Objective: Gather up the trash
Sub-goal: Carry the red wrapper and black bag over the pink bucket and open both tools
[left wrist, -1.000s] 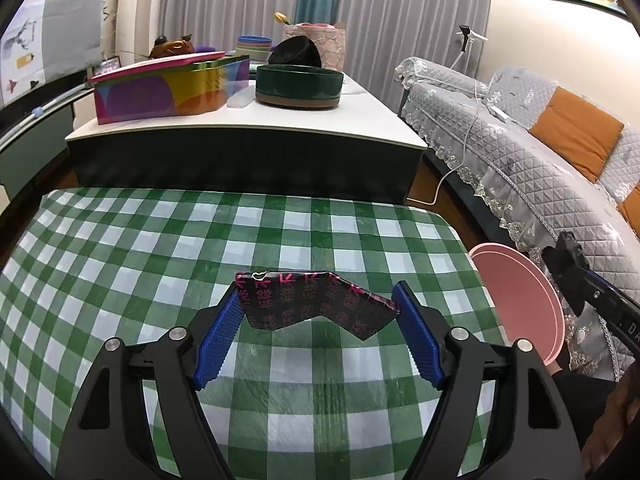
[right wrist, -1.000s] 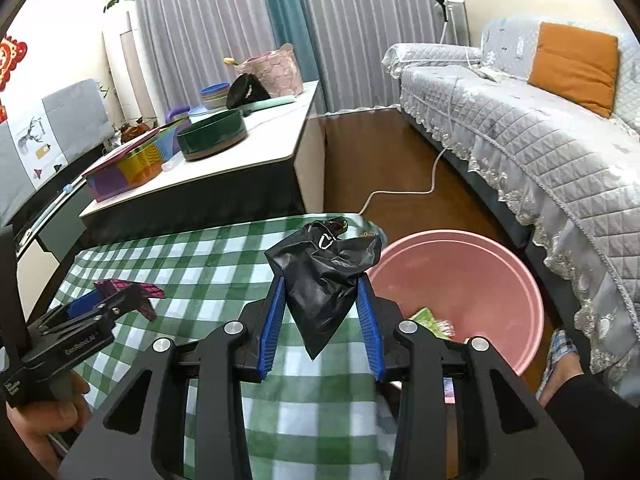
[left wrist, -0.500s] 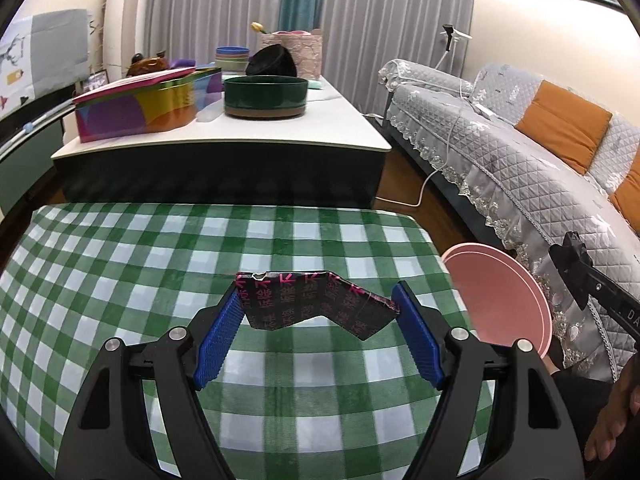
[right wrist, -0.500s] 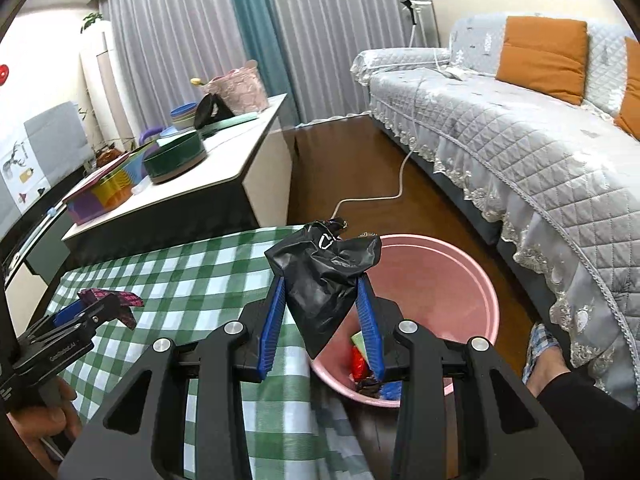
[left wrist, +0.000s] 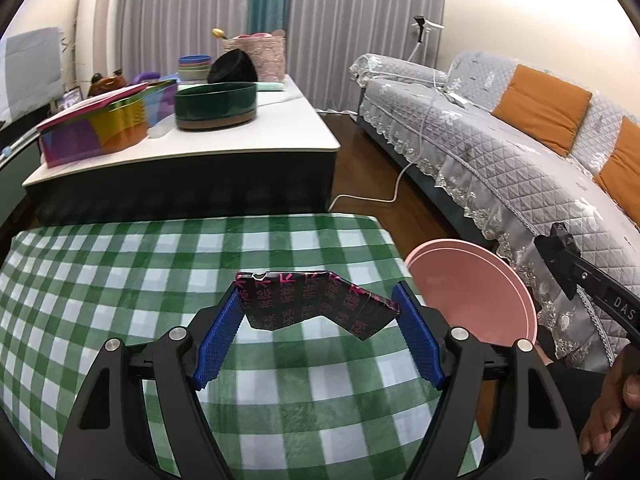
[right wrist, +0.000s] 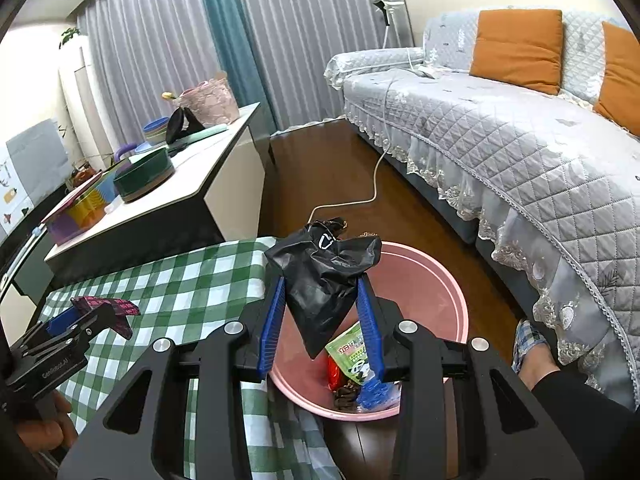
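My left gripper (left wrist: 318, 334) is shut on a black wrapper with pink print (left wrist: 316, 304), held above the right part of the green checked table (left wrist: 120, 280). It also shows in the right wrist view (right wrist: 104, 312). My right gripper (right wrist: 322, 316) is shut on a crumpled black plastic bag (right wrist: 324, 276), held over the near rim of the pink bin (right wrist: 432, 300). The pink bin also shows in the left wrist view (left wrist: 472, 284), beside the table's right edge. It holds several wrappers (right wrist: 352, 356).
A low white-topped cabinet (left wrist: 224, 140) with a green bowl (left wrist: 216, 104) and a colourful box (left wrist: 100, 128) stands behind the table. A grey sofa (right wrist: 520, 152) with orange cushions lies to the right. A white cable (right wrist: 368, 196) crosses the wooden floor. A slippered foot (right wrist: 528, 348) is near the bin.
My right gripper has moved with the black bag from over the table edge to over the pink bin. My left gripper has moved right toward the bin, still holding the wrapper.
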The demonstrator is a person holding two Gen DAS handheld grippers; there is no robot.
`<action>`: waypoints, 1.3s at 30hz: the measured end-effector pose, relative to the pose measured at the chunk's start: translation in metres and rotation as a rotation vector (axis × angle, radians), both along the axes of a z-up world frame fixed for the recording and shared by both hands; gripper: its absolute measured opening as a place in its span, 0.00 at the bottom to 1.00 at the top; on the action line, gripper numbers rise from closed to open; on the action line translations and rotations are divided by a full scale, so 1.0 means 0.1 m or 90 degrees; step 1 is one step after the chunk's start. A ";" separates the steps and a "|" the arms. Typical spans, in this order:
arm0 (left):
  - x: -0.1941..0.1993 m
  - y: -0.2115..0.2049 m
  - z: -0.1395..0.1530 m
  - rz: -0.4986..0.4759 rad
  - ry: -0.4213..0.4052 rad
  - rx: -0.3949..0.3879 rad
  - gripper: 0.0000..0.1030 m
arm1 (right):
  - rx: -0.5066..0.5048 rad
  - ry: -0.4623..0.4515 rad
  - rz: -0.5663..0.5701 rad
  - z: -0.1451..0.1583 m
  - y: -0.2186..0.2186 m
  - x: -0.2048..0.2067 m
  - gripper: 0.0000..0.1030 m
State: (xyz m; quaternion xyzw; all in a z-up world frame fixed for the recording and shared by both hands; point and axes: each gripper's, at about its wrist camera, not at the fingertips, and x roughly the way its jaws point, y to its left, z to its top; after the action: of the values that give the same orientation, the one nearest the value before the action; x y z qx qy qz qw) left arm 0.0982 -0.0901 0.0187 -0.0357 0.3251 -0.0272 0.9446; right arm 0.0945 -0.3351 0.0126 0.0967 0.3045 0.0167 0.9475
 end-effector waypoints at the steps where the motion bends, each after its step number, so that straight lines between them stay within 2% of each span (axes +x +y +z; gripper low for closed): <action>1: 0.02 -0.03 0.01 -0.004 0.000 0.001 0.71 | 0.002 0.001 -0.002 0.00 -0.01 0.00 0.35; 11: 0.21 -0.31 0.06 -0.035 -0.010 0.006 0.71 | 0.022 0.006 -0.030 -0.04 -0.19 0.09 0.35; 39: 0.75 -1.12 0.04 -0.149 -0.018 0.002 0.71 | 0.043 0.052 -0.092 -0.46 -0.51 0.37 0.35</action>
State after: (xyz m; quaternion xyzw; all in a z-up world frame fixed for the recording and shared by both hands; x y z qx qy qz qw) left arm 0.1731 -0.2020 0.0224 0.0041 0.3134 -0.1371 0.9397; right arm 0.1310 -0.3862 -0.0333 0.1510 0.3343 -0.0454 0.9292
